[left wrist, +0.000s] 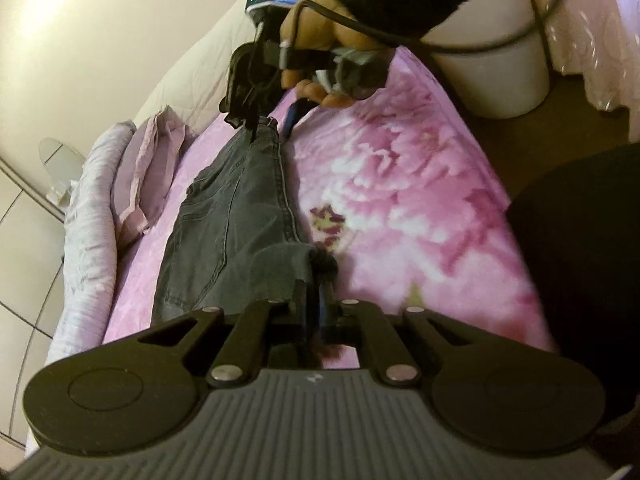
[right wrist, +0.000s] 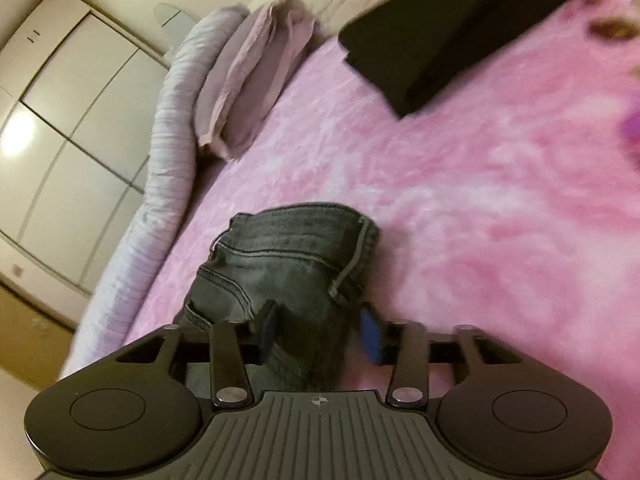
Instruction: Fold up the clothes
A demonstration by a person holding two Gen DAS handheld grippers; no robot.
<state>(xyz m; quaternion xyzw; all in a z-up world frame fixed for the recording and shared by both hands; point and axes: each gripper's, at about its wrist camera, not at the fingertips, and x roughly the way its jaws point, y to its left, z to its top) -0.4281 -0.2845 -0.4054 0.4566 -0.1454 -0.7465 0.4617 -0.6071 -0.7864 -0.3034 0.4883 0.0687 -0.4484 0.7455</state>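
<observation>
A pair of dark grey jeans (left wrist: 224,208) stretches lengthwise over the pink floral blanket (left wrist: 400,200). My left gripper (left wrist: 316,288) is shut on the frayed leg end nearest its camera. At the far end a hand holds my right gripper (left wrist: 272,120) at the waistband. In the right wrist view the waistband and a back pocket (right wrist: 288,256) sit between the spread fingers of my right gripper (right wrist: 320,332). Its blue pad (right wrist: 370,336) stands just beside the cloth, so it is open.
A mauve pillow (right wrist: 248,80) and a rolled pale quilt (right wrist: 172,120) line the bed's left side, with white wardrobe doors (right wrist: 72,120) beyond. A black cloth shape (right wrist: 440,36) shows blurred at the top right. A white bin (left wrist: 500,68) stands beside the bed.
</observation>
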